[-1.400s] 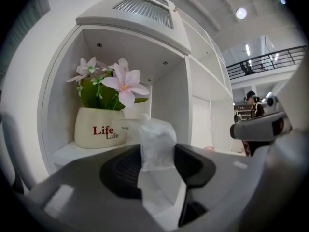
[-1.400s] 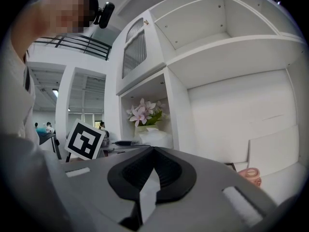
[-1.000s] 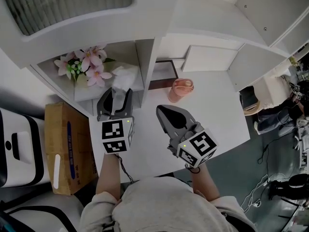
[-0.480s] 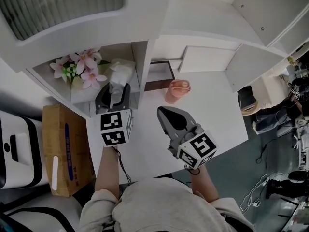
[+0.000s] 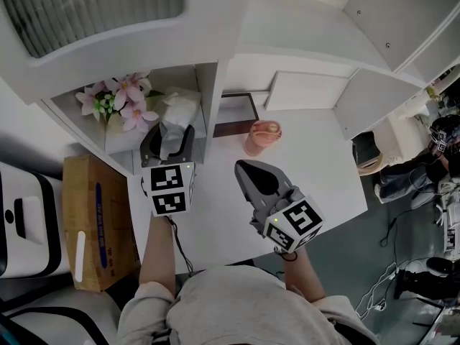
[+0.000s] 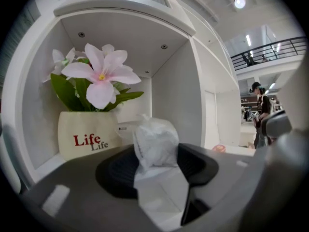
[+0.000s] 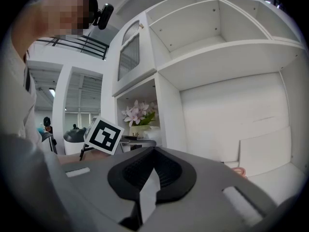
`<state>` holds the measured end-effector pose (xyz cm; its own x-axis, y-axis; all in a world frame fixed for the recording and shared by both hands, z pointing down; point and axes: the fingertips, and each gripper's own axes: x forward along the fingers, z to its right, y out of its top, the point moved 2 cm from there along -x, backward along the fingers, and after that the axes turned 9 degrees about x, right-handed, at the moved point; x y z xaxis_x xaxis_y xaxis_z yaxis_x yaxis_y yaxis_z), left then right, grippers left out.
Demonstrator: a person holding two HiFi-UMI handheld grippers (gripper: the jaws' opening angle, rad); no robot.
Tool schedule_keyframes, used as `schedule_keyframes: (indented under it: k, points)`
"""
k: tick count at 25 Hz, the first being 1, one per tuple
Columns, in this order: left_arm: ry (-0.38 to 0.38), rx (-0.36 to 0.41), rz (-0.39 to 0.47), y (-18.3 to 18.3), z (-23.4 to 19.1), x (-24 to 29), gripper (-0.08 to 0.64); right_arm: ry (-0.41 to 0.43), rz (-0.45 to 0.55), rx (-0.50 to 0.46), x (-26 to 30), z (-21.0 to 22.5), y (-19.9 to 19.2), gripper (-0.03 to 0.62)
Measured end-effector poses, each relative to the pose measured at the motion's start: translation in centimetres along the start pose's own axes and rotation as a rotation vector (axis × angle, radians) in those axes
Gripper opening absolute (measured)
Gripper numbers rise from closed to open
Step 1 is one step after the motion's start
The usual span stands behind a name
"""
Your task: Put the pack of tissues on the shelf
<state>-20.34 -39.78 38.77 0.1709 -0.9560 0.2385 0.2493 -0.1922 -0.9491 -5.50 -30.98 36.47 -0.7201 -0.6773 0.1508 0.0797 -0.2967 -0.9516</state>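
Note:
The white pack of tissues (image 5: 177, 111) (image 6: 155, 141) rests on the floor of the low shelf compartment (image 5: 203, 130), beside the flowers. My left gripper (image 5: 172, 130) (image 6: 157, 164) reaches into that compartment with a jaw on each side of the pack. Its jaws have just been opening, and the pack stands loose between them, with bare shelf showing below it. My right gripper (image 5: 241, 166) (image 7: 153, 170) hovers over the white table (image 5: 323, 164), shut and holding nothing.
A pot of pink flowers (image 5: 121, 100) (image 6: 86, 133) fills the left of the compartment. A pink cup (image 5: 261, 136) stands on the table by the shelf. A cardboard box (image 5: 93, 221) sits on the floor at the left. A white divider wall (image 5: 215, 95) closes off the compartment's right side.
The left jaws have spread a little around the tissue pack. The right gripper has stayed where it was.

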Motion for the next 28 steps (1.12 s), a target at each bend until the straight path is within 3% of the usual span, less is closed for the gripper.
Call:
schedule_keyframes:
  k: [15,24,28]
  points:
    - [0.048,-0.007,-0.009,-0.1,-0.9,-3.2,0.252,0.058,0.013,-0.012,-1.0,-1.6,0.4,0.002]
    - [0.155,0.011,0.005,0.4,-1.6,-6.9,0.015,0.131,0.015,-0.021,-1.2,-3.5,0.5,0.002]
    - [0.163,0.022,0.004,0.2,-1.3,-8.5,0.002,0.167,0.016,-0.028,-1.3,-4.4,0.6,0.0]
